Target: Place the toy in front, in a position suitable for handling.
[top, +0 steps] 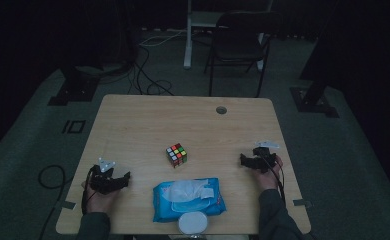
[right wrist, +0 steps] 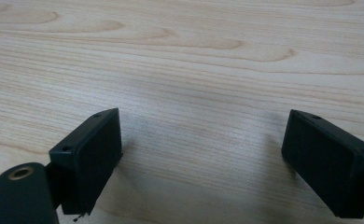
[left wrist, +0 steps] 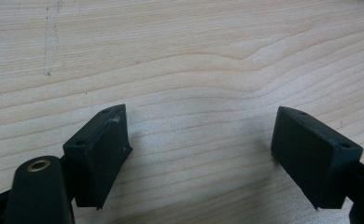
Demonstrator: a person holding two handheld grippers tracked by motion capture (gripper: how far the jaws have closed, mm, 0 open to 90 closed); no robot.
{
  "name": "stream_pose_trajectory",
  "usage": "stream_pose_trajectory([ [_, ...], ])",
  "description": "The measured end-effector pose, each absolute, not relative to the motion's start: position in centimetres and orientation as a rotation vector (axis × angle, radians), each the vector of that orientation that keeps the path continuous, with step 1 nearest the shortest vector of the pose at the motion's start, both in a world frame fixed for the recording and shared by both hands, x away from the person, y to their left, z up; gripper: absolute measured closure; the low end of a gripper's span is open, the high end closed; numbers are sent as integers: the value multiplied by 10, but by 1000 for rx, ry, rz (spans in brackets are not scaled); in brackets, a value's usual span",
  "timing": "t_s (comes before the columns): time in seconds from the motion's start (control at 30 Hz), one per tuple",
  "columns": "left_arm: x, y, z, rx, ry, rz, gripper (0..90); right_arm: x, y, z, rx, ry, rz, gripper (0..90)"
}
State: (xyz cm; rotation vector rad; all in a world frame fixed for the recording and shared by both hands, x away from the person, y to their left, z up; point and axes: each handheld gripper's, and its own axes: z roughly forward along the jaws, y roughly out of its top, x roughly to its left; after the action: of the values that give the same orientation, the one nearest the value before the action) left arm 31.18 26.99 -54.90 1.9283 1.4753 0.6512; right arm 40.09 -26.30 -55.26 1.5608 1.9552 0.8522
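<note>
Nearest the camera, a small white round lid (top: pixel 192 222) and a blue wet-wipe pack (top: pixel 188 199) are seen untouched; beyond, the multicoloured puzzle cube (top: pixel 176 155) sits mid-bench (top: pixel 133 120) — nothing begun. Left tool (top: pixel 114 181) and right tool (top: pixel 249 161) are held apart, empty — everything remains.

a small multicoloured plastic puzzle cube (top: pixel 176 155) is seen resting near the middle of the light wooden table (top: pixel 133 125), turned slightly askew, touched by nothing.

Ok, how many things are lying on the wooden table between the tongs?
3: a multicoloured puzzle cube mid-table, a blue wet-wipes pack nearer the person, and a white round lid at the near edge.
</note>
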Motion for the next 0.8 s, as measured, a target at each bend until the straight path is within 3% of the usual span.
stream_pose_trajectory([
  [0.2,310,267,-548,1935,1445,644,316,401,-263,-553,1561,1955,852,118],
  [0.37,309,267,-546,1938,1454,632,353,402,-263,-553,1562,1954,853,125],
  [0.8,300,263,-531,1893,1417,591,361,401,-263,-553,1553,1961,857,133],
])
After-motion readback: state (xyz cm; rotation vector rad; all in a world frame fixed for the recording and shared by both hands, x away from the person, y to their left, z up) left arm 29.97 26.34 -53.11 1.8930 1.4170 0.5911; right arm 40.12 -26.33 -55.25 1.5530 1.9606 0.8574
